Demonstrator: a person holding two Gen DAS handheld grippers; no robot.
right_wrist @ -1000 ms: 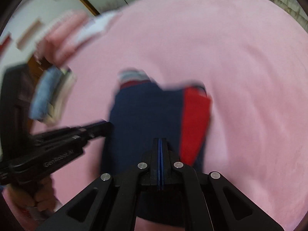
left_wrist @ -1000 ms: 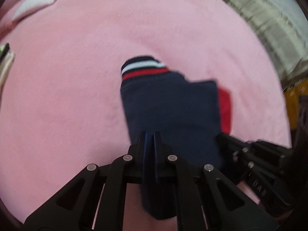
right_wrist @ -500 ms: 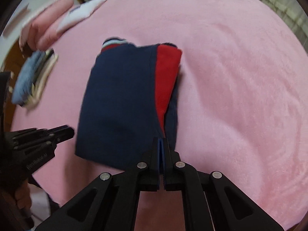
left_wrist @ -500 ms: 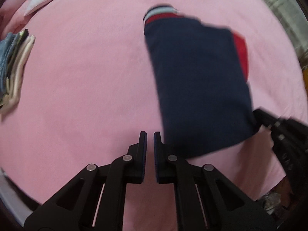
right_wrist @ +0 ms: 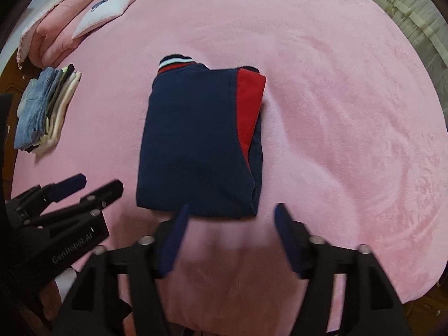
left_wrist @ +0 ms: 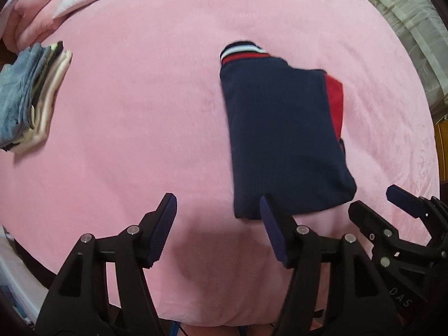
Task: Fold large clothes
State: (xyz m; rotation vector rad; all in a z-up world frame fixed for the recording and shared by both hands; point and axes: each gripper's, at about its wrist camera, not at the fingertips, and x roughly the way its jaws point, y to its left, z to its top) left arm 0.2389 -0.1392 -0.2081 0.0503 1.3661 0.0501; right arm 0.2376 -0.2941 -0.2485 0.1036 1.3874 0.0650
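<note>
A folded navy garment (left_wrist: 282,140) (right_wrist: 196,140) with a red panel and a striped band lies flat on the pink bed cover (left_wrist: 140,112) (right_wrist: 336,112). My left gripper (left_wrist: 217,204) hangs above the cover just left of the garment's near edge; its jaws are opening with nothing held between them. My right gripper (right_wrist: 232,212) hovers over the garment's near edge, jaws also opening, pads off the cloth. Each gripper also shows in the other's view, the right gripper (left_wrist: 373,198) and the left gripper (right_wrist: 99,182).
A stack of folded clothes (left_wrist: 30,98) (right_wrist: 44,109) sits at the left of the bed. A folded pink quilt (right_wrist: 61,28) and a white pillow (right_wrist: 109,8) lie at the far left. Pale curtains (left_wrist: 414,28) hang on the right. The bed's near edge runs below the grippers.
Both grippers were shut on the garment's near edge; they have let go, opened wide and lifted back. The garment now lies folded on the bed.
</note>
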